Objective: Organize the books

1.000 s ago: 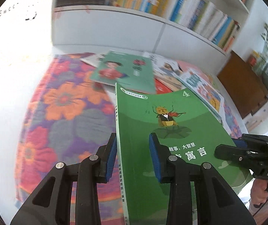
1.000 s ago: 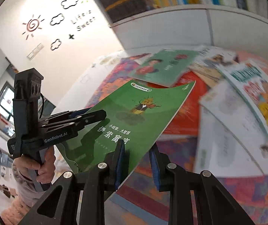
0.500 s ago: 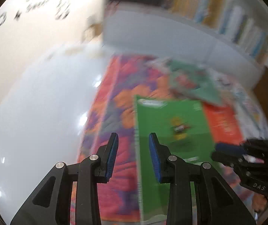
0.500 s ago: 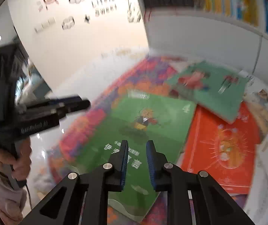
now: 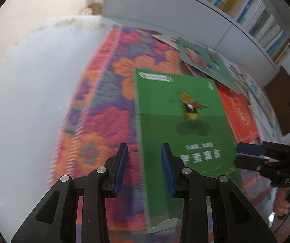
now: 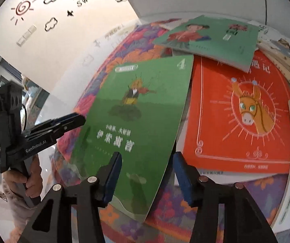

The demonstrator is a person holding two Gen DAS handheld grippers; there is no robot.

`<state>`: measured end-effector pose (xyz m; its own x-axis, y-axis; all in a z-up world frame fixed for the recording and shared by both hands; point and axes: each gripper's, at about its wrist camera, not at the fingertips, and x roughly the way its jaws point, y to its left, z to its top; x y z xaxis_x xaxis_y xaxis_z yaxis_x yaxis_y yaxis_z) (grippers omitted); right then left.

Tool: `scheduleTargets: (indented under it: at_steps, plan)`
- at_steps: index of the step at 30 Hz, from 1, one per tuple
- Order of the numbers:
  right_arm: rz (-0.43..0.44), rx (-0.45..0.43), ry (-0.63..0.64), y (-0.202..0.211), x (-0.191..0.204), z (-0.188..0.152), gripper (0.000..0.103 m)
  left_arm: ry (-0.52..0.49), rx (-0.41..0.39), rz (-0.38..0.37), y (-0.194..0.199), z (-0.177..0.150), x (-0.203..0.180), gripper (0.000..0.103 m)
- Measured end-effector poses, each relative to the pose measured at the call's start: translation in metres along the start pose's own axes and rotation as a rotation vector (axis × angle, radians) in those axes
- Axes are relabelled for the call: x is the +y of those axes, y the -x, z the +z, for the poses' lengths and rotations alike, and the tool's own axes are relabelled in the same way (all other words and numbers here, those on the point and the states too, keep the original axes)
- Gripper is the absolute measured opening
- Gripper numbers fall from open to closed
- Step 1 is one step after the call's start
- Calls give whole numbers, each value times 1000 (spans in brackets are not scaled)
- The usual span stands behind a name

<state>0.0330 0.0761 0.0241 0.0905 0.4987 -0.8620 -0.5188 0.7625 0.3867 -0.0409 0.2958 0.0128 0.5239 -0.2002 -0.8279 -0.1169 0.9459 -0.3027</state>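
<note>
A green book (image 5: 185, 125) with a cricket on its cover lies flat on the flowered cloth (image 5: 108, 109); it also shows in the right wrist view (image 6: 136, 121). My left gripper (image 5: 145, 168) is open and empty above the book's left edge. My right gripper (image 6: 147, 178) is open wide over the book's near right edge, holding nothing. An orange donkey book (image 6: 244, 117) lies right of the green one. A pale green book (image 6: 209, 38) lies behind, partly over the orange one.
A white bookshelf (image 5: 246, 10) full of upright books stands behind the table. More books (image 6: 283, 56) are scattered at the far right. Bare white table top (image 5: 27, 101) lies left of the cloth. A brown cabinet (image 5: 283, 93) stands at the right.
Both grippers held the green book in the air a second ago. It now lies flat on the cloth, the left gripper has drawn off it and the right gripper has opened wide.
</note>
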Motion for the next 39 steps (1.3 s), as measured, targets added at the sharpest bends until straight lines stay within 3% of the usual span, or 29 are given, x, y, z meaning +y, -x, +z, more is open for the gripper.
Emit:
scheduleTargets:
  at_steps: [2, 4, 12, 21, 29, 34, 39]
  plan:
    - [18, 2, 11, -1, 3, -1, 54, -18, 10, 5, -7, 0, -4, 32]
    - [59, 59, -17, -14, 0, 0, 55, -29, 2, 28, -8, 1, -6, 32]
    - [45, 45, 20, -34, 27, 14, 55, 56, -11, 50, -4, 15, 24, 32]
    - [64, 49, 40, -46, 52, 23, 56, 38, -22, 207, -1, 20, 30, 38]
    - [88, 36, 84, -43, 57, 18, 56, 88, -26, 222, -3, 25, 36, 42]
    - [163, 31, 38, -39, 47, 16, 56, 106, -30, 224, -6, 24, 36, 42]
    - [195, 40, 17, -33, 44, 9, 56, 104, -52, 345, 3, 22, 30, 42]
